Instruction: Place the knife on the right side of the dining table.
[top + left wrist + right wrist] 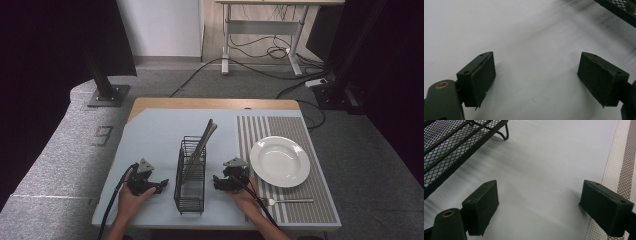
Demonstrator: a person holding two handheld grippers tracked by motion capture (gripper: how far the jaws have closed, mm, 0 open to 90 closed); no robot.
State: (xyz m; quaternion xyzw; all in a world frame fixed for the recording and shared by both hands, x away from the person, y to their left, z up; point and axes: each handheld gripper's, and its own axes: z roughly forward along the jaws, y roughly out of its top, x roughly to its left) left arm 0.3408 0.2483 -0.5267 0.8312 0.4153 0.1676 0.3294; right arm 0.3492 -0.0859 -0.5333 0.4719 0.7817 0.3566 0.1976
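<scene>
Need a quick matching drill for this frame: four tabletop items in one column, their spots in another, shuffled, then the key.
Items:
1. white plate
2. fork
3. wire caddy
4. left gripper

Places:
A. table centre, long utensils standing in it
B. on the striped mat, far half
C. left of the caddy, jaws open over bare table
D. mat's near edge, below the plate

Pairs: 1-B, 2-D, 3-A, 4-C

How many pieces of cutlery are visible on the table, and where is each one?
3. Two long utensils stand leaning in the black wire basket at the table's middle; their ends are hidden. One fork lies on the striped mat, in front of the white plate.
</scene>
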